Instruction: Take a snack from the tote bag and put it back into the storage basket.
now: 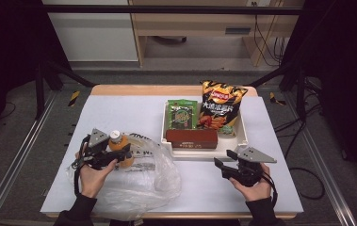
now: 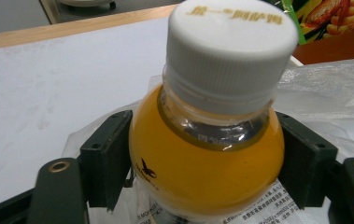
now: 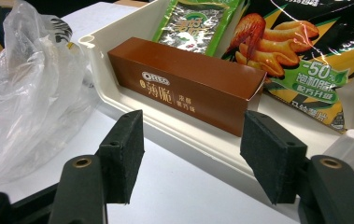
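While the left gripper [image 1: 112, 153] is clamped on the round body of an orange juice bottle [image 1: 119, 146], the bottle stands upright near the tabletop's [image 1: 119, 108] left front part, on the upper edge of a crumpled clear plastic bag [image 1: 141, 181] that spreads toward the front edge. Seen from the left gripper view, the two black jaws press against either side of the bottle [image 2: 207, 158] just below its neck, and the white screw cap [image 2: 233, 44] with gold lettering rises above them; printed label text shows low on the bottle, and the bag's film [image 2: 324, 88] lies behind it to the right. The right gripper [image 1: 228, 165] rests near the front right part of the tabletop, held in the person's right hand [image 1: 256, 186], with its jaws spread apart and nothing between them, just in front of a white tray's [image 1: 204, 153] front wall. Its own view looks between the open jaws at a brown Oreo box [image 3: 188, 84] lying along the tray's [image 3: 118, 100] front wall. Behind the box lie a green snack packet [image 3: 193, 23] and a black and yellow chip bag [image 3: 300, 51], the latter reaching to the tray's far right corner.
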Demonstrator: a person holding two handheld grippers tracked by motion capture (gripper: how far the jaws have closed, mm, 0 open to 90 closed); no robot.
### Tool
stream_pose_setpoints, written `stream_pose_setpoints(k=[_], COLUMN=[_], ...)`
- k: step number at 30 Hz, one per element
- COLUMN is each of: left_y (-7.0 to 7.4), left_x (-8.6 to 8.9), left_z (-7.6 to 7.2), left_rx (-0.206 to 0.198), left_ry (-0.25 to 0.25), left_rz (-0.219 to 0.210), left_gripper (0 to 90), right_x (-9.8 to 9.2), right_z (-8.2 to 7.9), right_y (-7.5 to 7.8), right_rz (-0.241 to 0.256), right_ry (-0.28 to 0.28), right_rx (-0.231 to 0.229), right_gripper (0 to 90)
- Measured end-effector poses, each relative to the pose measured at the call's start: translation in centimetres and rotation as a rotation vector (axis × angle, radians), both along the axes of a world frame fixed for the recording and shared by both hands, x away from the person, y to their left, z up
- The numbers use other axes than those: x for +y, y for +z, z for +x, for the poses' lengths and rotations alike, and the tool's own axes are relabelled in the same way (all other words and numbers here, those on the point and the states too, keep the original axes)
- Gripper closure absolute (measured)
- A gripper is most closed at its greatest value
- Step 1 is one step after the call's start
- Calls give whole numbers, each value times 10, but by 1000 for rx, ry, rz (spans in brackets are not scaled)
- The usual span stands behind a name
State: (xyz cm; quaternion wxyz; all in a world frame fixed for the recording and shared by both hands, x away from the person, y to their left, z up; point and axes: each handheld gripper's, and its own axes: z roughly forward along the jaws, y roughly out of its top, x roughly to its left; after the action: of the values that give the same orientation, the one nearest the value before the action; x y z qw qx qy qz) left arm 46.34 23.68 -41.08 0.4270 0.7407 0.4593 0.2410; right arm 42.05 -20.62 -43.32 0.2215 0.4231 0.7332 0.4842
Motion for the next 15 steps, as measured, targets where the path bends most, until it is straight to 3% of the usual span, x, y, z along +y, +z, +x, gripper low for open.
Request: stream_pose_setpoints(k=[11,15], left_y=[1,7], left_x=[1,2], left_z=[-3,-8], left_rx=[-9,-29], left_ry=[-17,-59], left_rz=[3,-20], left_gripper=[296,297], right_x=[-1,-3], right_z=[0,0], right_y=[1,1], right_rz=[4,9], right_ry=[-2,-7], right_rx=[7,8], right_gripper=[405,406])
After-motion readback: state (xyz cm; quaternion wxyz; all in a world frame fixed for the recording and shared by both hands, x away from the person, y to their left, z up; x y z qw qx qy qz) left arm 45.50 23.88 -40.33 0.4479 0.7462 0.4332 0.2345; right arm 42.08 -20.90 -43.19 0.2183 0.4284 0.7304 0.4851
